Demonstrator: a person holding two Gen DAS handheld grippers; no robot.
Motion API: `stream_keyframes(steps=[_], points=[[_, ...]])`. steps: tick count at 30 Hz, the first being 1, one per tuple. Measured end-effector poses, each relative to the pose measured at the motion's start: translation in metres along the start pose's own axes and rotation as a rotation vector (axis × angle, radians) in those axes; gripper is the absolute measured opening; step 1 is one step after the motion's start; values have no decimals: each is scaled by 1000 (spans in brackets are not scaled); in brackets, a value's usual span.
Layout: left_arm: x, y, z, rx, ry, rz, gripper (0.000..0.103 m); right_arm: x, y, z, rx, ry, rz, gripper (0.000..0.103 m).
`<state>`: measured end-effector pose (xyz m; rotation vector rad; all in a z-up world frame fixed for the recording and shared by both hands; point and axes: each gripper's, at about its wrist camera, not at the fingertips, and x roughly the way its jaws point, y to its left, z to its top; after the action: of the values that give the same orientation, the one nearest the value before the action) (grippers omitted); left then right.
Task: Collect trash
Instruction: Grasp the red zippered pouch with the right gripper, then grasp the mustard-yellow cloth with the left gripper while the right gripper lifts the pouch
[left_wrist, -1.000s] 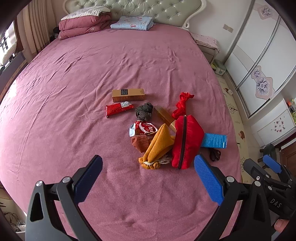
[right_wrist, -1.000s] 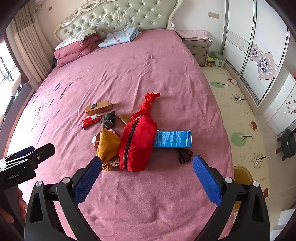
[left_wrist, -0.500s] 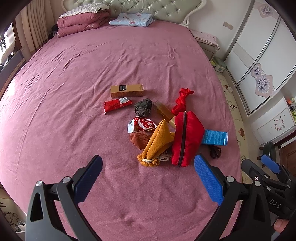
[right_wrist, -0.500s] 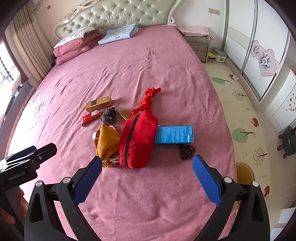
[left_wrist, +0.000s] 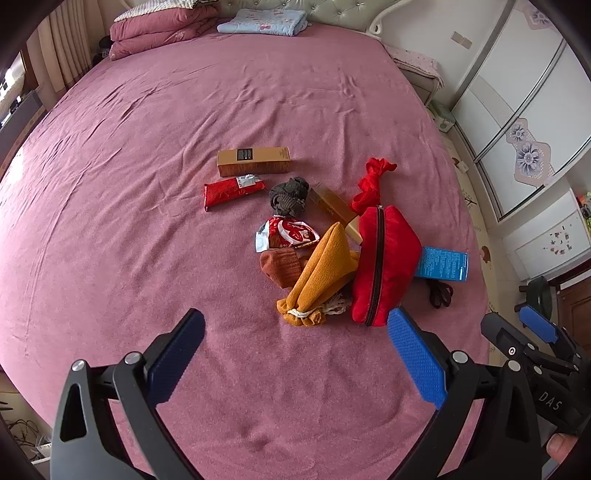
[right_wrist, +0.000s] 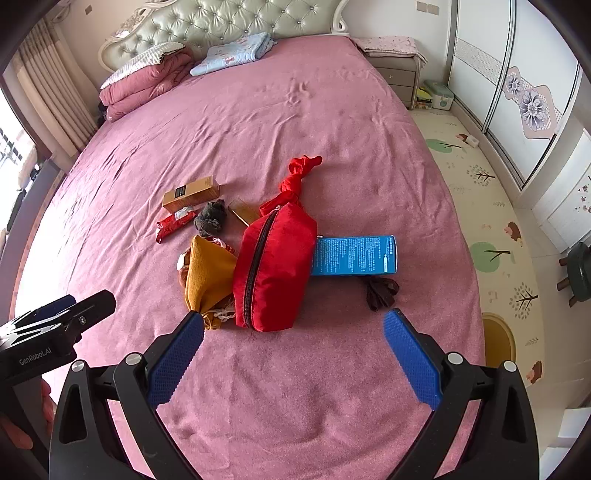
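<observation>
A pile lies on the pink bed (left_wrist: 147, 221): a red zip pouch (left_wrist: 384, 262) (right_wrist: 273, 266), a mustard cloth (left_wrist: 321, 273) (right_wrist: 207, 277), a red snack wrapper (left_wrist: 232, 190), a crumpled red-white wrapper (left_wrist: 290, 234), a tan box (left_wrist: 253, 160) (right_wrist: 190, 194), a blue box (left_wrist: 441, 264) (right_wrist: 352, 255), a dark sock (left_wrist: 288, 195) and a knotted red cloth (left_wrist: 373, 181) (right_wrist: 295, 177). My left gripper (left_wrist: 295, 354) is open and empty, just short of the pile. My right gripper (right_wrist: 293, 354) is open and empty, just short of the pouch.
Folded quilts (right_wrist: 144, 81) and a light blue blanket (left_wrist: 262, 20) lie at the headboard. A dark strap (right_wrist: 380, 291) lies by the blue box. The bed's right edge drops to a patterned floor mat (right_wrist: 491, 221), with a nightstand (right_wrist: 399, 70) and wardrobe doors (right_wrist: 517, 74).
Both grippers have moved forward toward the pile, which now sits closer to the fingertips. Both stay open and empty. Nothing on the bed has moved.
</observation>
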<state>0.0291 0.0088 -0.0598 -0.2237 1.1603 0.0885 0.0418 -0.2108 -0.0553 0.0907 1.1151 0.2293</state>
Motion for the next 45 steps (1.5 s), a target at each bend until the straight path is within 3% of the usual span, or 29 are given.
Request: stream_keyframes(steps=[8,22,34,37,39,42,45], points=[[27,10,6,30,3,-44,99,41,1,8,12,47,4,93],[93,6,0,123,94,-72,99,126,8,11,74,186,56,88],[121,7,2,147,131,-53,99,165,10,14,95,265,93,74],[126,5,6,157,131,-58,99,164,6,15,100,264,113,63],[130,2,9,164,129,-58,99,162,3,15,99,269,142,42],[135,-3,14,168,130,-70,99,156,1,16,79,265,146,21],[140,-11,19,181,131,-77,99,146,-1,17,53,240,160,10]])
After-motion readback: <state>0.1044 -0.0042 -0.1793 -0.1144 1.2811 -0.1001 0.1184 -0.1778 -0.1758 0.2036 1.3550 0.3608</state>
